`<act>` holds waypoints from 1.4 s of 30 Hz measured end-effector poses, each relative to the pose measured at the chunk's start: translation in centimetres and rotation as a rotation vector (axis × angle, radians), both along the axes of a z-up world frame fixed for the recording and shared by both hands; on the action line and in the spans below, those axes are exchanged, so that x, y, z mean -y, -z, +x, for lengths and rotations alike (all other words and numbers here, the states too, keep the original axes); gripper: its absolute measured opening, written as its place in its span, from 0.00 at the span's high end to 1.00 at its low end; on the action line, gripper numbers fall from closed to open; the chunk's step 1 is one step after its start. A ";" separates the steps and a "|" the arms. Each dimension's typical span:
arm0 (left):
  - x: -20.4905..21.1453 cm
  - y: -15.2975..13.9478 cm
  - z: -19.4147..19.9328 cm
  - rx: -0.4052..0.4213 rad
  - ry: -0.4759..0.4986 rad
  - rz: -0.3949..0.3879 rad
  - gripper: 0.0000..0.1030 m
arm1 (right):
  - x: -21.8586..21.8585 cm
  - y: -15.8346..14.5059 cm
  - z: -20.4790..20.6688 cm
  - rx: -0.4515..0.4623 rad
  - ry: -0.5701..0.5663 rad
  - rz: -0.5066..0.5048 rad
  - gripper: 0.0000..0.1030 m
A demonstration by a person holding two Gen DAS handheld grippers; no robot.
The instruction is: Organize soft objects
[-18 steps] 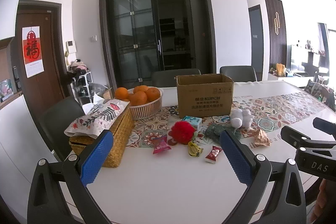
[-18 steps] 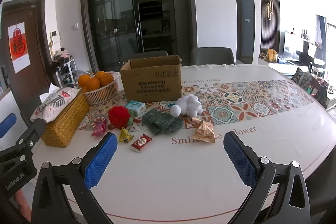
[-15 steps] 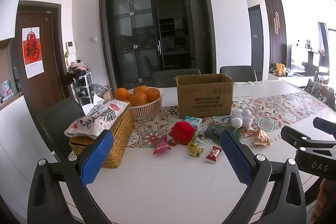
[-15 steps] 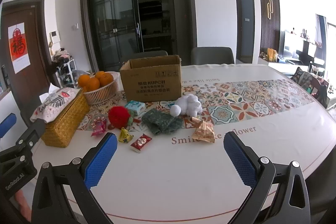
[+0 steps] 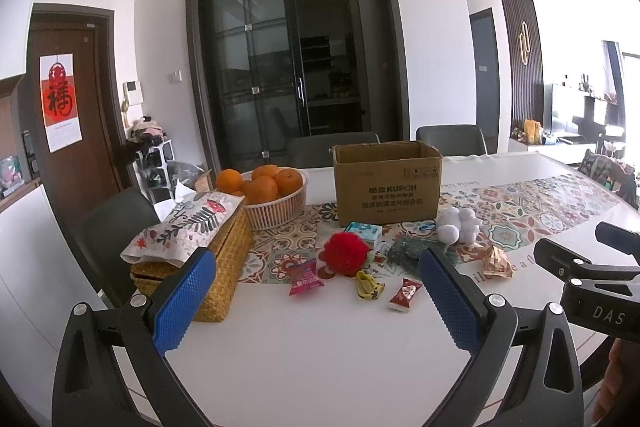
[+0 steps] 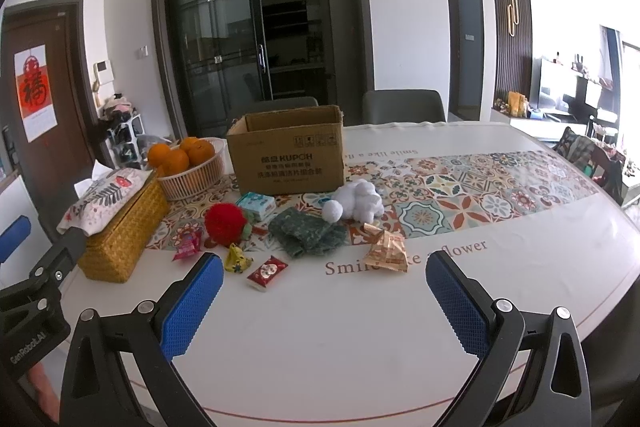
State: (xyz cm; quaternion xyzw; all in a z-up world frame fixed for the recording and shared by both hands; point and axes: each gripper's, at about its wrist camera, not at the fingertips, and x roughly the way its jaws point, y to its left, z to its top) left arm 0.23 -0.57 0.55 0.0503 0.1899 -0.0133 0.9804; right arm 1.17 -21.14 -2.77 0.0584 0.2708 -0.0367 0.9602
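Because nothing is grasped yet, both the left gripper (image 5: pixel 318 301) and right gripper (image 6: pixel 325 301) hover released before the toys (image 6: pixel 356 205), probably destined for the box (image 6: pixel 286 157).

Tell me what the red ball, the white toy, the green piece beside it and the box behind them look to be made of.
Red ball: fuzzy yarn or faux fur, matte; its outline is hairy.
White toy: plush fabric, soft rounded lumps, matte.
Green piece: likely knitted or fleecy cloth; it lies limp and creased with a mottled surface.
Box: brown corrugated cardboard, dull, printed, top flaps open.
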 end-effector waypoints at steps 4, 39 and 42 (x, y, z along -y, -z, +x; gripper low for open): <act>0.0 0.0 0.0 -0.002 0.000 0.000 0.00 | 0.1 0.0 0.1 -0.001 -0.001 0.001 0.00; 0.7 -0.1 -0.2 -0.004 0.008 0.003 0.00 | 0.1 0.2 0.2 -0.002 0.000 0.001 0.00; 0.7 0.0 -0.2 -0.005 0.009 0.002 0.00 | 0.2 0.3 0.2 -0.003 0.000 0.003 0.00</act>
